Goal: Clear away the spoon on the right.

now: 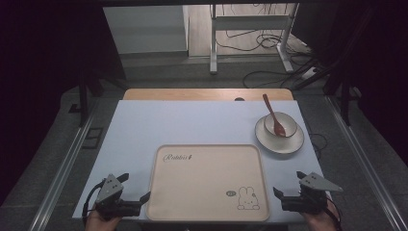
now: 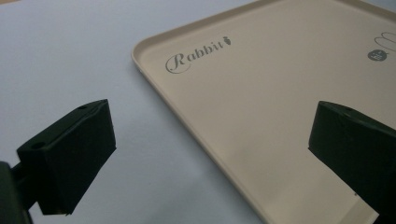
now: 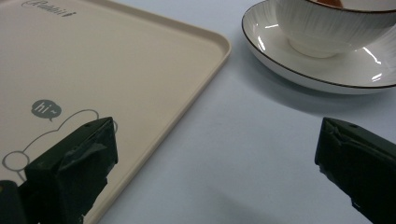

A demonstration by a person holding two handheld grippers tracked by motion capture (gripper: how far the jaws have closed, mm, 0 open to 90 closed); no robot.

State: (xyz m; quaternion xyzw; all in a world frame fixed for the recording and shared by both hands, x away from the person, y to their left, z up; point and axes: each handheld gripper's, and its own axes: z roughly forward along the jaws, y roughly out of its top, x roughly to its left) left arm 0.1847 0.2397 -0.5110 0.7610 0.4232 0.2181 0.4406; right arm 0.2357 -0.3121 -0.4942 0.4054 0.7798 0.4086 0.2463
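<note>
Tray (image 1: 207, 183), beige, lies near-centre on the white table (image 1: 192, 122) in the high view; red spoon (image 1: 273, 117) rests in a bowl (image 1: 280, 124) on a plate (image 1: 279, 138) far right. Left gripper (image 1: 134, 191) and right gripper (image 1: 287, 185) flank the tray. Left gripper view: jaws wide, straddling the tray's edge. Right gripper view: jaws wide, empty, plate beyond.

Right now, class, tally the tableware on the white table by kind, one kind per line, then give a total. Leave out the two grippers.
Tray: 1, beige, with a rabbit drawing
Plate: 1, white
Bowl: 1, white, standing on the plate
Spoon: 1, red, resting in the bowl
Total: 4
</note>
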